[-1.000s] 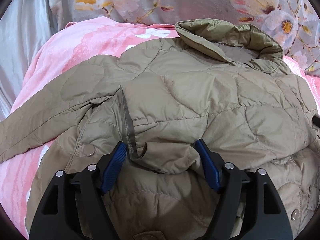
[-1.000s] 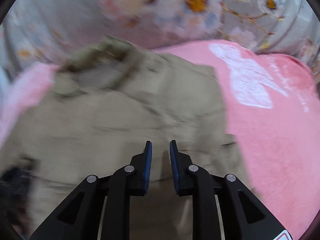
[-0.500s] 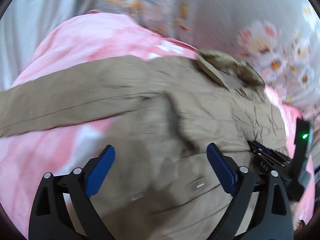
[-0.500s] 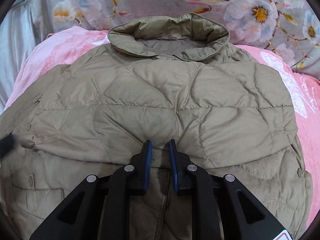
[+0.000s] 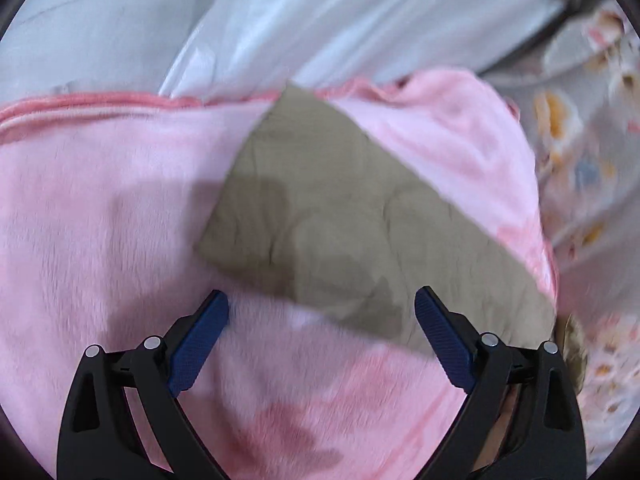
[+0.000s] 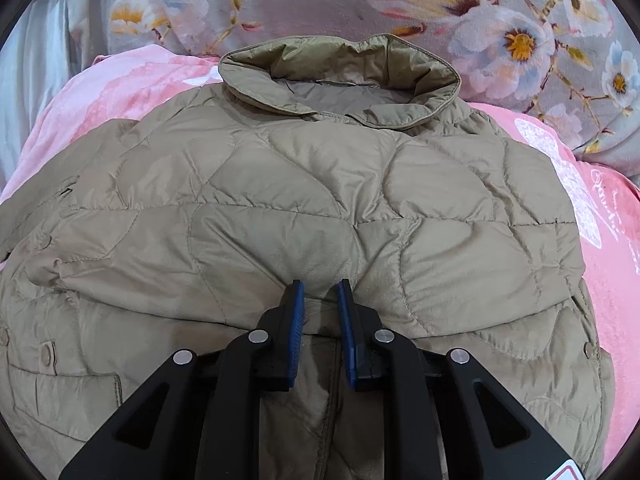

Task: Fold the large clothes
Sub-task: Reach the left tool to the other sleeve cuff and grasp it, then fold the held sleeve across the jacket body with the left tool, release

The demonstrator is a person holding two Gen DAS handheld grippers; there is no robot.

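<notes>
Left wrist view motion-blurred: sleeve (image 5: 360,216) ahead of left gripper (image 5: 322,334), quilting smeared, far end cut by right edge. Right wrist view: jacket (image 6: 304,208) hem hidden under right gripper (image 6: 320,300); grip on fabric unclear.

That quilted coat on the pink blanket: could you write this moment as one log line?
step: folding jacket | left tool: open over sleeve, empty | right tool: nearly shut at folded edge, grip unclear | surface: pink blanket

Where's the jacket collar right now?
In the right wrist view, the collar stands open at the far, top-centre end of the tan quilted jacket, against the floral bedding, with the pink blanket on both sides.
</notes>
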